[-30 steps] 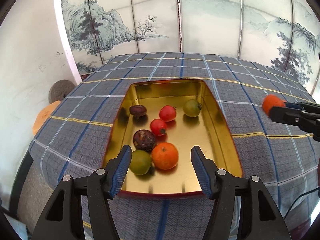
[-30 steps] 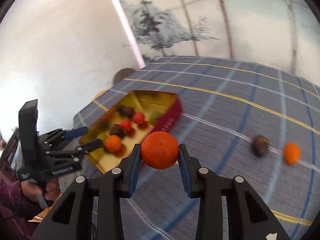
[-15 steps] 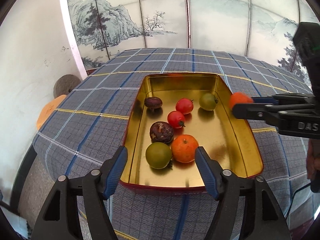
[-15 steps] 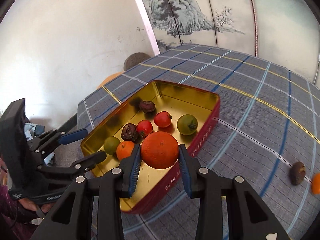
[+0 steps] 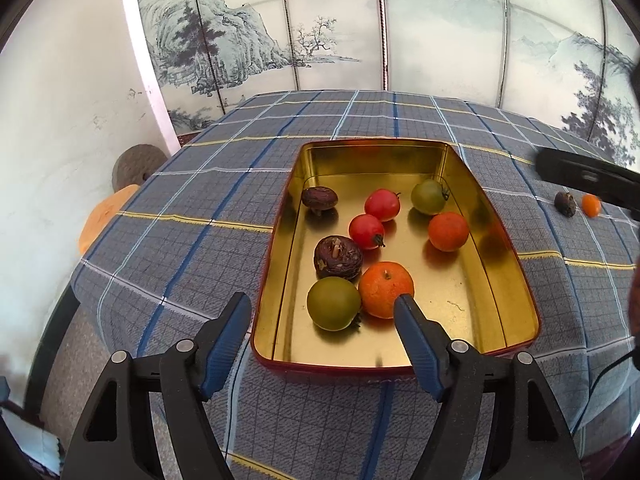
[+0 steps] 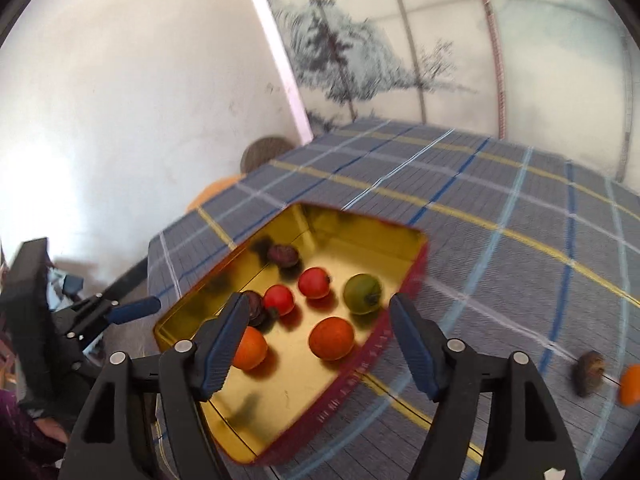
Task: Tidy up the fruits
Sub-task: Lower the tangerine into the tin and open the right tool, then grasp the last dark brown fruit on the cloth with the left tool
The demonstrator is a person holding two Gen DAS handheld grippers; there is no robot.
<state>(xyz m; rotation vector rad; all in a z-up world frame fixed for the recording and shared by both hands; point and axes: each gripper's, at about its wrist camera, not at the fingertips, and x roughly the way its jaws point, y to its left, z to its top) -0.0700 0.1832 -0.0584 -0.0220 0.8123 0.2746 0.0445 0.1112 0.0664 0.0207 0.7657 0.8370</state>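
The step in hand is the drop-off. The right gripper [image 6: 316,332] has just been opening its jaws, and they now stand wide with nothing pressed between them; the orange [image 6: 331,338] it served sits free on the floor of the tin [image 6: 404,292], low in the middle of the right wrist view. In the left wrist view that same orange lies right of centre in the tin, near the green tomato [image 5: 429,197]. The left gripper [image 5: 320,312] has also been opening and holds nothing, its fingers straddling the near rim of the tin at the bottom of the frame.

Two pieces wait on the cloth [image 6: 500,248] at the lower right edge of the right wrist view: a dark wrinkled fruit [image 6: 590,372] and a small orange [image 6: 631,385] just beside it. The next move probably calls for swinging right toward them and closing gently.

The tin is shiny, gold inside, red outside, with rounded corners. The tomatoes look smooth; the oranges are round and faintly dimpled.
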